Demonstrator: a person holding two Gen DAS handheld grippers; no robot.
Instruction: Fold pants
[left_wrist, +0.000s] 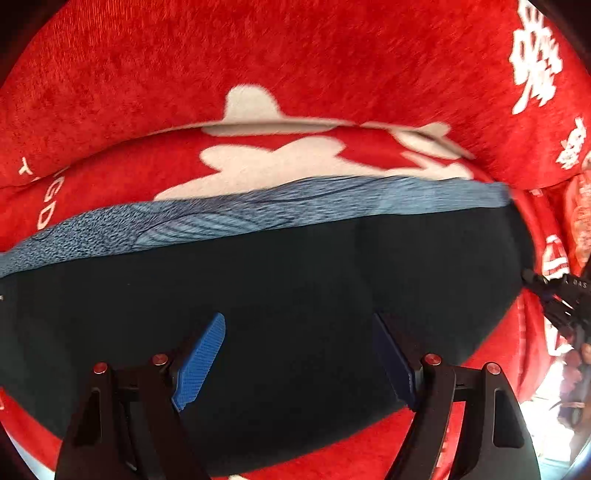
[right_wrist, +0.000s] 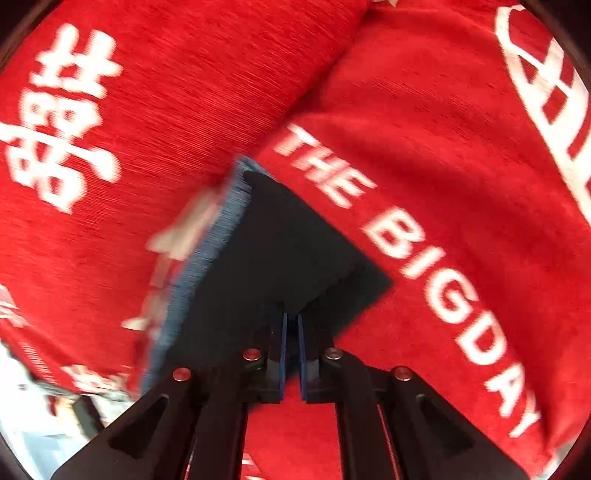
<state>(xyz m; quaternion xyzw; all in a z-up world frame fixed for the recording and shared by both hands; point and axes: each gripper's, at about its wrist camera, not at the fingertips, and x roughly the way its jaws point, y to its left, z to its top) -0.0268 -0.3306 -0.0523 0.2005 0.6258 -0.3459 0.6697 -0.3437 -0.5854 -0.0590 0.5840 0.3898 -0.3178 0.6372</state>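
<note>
One pair of dark pants (left_wrist: 258, 314), edged with a blue-grey band (left_wrist: 258, 210), lay on a red blanket (left_wrist: 184, 74) printed with white lettering. Two tongs worked over it: the left tongs (left_wrist: 299, 354) hung spread above the cloth, while the right tongs (right_wrist: 291, 332) pinched a corner.

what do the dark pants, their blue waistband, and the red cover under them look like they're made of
Dark pants: smooth matte navy fabric, probably a soft knit; no sheen or weave shows.
Blue waistband: heathered blue knit with fine ribbed lines, likely elastic.
Red cover: plush, short-pile fabric like velvet or chenille, judging by its brushed streaky nap; the white lettering looks woven in or printed.
</note>
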